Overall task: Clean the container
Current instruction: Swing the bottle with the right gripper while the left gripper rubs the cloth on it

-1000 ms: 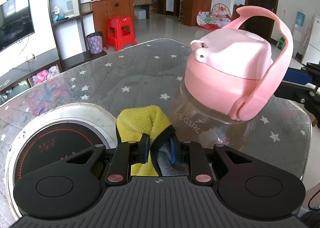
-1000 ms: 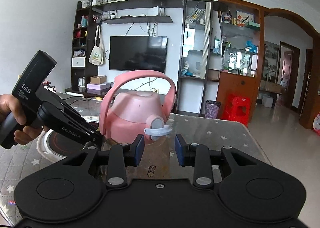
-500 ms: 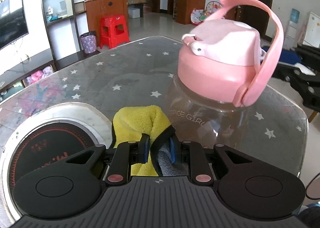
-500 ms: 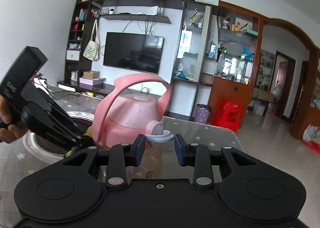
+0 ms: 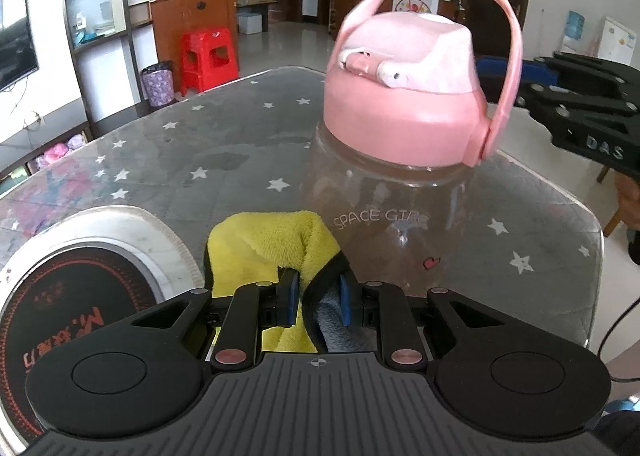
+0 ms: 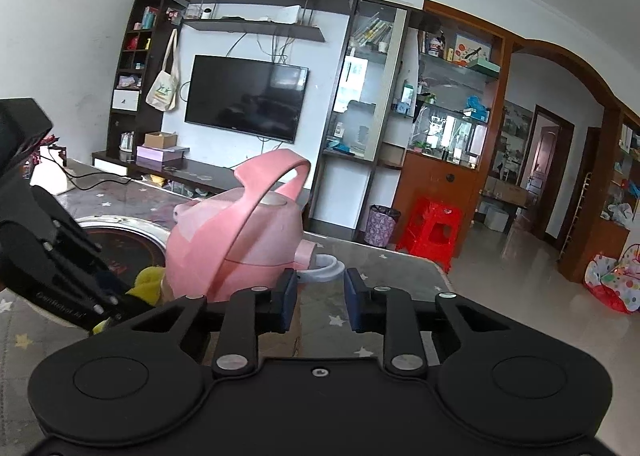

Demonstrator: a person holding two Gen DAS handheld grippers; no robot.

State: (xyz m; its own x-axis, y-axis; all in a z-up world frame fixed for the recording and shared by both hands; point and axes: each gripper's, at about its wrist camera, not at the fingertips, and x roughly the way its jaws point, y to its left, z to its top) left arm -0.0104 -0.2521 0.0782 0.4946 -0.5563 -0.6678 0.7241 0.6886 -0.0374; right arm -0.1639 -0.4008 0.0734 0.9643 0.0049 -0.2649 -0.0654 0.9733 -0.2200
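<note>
My left gripper (image 5: pixel 316 298) is clamped on a soft yellow cloth (image 5: pixel 272 244), its fold pressed near the clear wall of the bottle (image 5: pixel 384 232) standing on the star-patterned table (image 5: pixel 192 159). My right gripper (image 6: pixel 318 302) holds its jaws narrowly apart with nothing between them, just behind the pink lid (image 6: pixel 240 248). I judge the bottle light, smooth and slippery, so I would steady it by the stiff lid, not the clear wall.

Bare table (image 5: pixel 224 143) lies open beyond and left of the bottle (image 5: pixel 400 191). The round cooker (image 5: pixel 100 268) blocks the near left; the right gripper (image 5: pixel 580 115) crowds the bottle's right.
</note>
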